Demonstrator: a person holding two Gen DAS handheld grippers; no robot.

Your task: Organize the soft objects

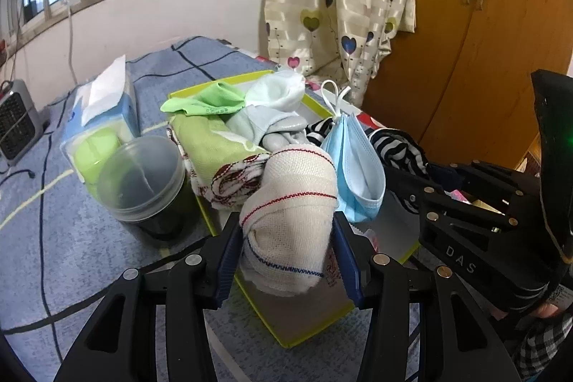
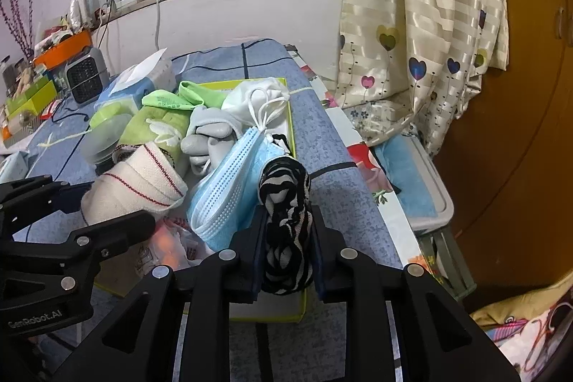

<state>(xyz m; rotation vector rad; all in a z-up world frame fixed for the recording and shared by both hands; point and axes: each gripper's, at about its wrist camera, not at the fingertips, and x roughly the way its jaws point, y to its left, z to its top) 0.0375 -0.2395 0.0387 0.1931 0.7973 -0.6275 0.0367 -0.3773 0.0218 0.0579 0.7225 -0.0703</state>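
**Mia:** What is the left hand-held gripper [image 1: 286, 253] doing?

**Ben:** It squeezes a rolled cream cloth [image 1: 290, 203] with red and blue lines, just over the near end of the yellow-edged tray [image 1: 304, 335].

**Mia:** And the right hand-held gripper [image 2: 286, 256]?

**Ben:** It pinches a black-and-white striped sock [image 2: 284, 224], almost closed, by the tray's right side.

**Mia:** Is the tidy-up nearly done?

**Ben:** I think about halfway. The green towel [image 1: 211, 142], grey gloves [image 1: 272, 127] and blue face mask [image 1: 354, 167] already lie piled in the tray on the bench. These two still need putting down.
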